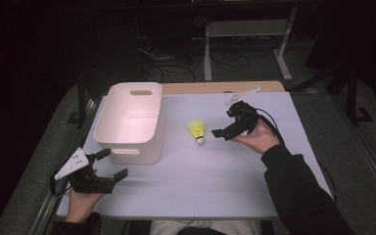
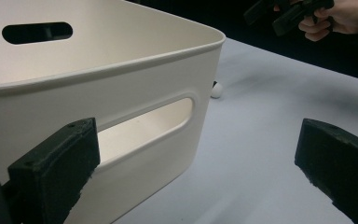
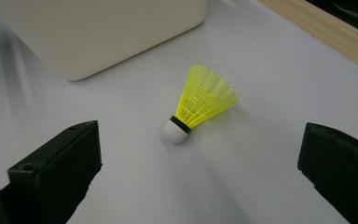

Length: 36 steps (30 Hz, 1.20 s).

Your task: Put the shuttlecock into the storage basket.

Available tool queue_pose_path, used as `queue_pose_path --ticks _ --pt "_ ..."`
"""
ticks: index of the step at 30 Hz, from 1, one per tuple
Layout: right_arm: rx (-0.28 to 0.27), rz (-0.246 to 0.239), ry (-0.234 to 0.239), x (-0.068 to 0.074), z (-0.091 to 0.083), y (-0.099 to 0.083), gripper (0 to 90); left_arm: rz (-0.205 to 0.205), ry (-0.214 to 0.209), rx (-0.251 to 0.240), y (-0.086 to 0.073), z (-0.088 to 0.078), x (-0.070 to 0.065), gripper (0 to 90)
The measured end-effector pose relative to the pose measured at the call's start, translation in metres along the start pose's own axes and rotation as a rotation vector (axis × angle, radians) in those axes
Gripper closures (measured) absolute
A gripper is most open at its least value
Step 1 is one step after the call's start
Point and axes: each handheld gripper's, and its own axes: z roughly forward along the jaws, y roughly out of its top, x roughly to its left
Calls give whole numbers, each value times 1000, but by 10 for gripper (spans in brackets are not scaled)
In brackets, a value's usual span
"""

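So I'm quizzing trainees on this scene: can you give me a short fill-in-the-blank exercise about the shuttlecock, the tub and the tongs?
1. The shuttlecock has a skirt coloured ____.
2. The shuttlecock lies on the table, to the right of the white ____.
3. The right tongs, jaws apart, point at the ____.
4. The left tongs, near the tub, have their jaws ____.

Missing words: yellow; tub; shuttlecock; open
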Motion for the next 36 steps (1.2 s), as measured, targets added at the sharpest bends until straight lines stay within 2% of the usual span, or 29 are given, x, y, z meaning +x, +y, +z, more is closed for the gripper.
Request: queue_pose_path --ticks 36 --pt "47 11 30 3 45 2 0 2 -7 1 0 0 0 0"
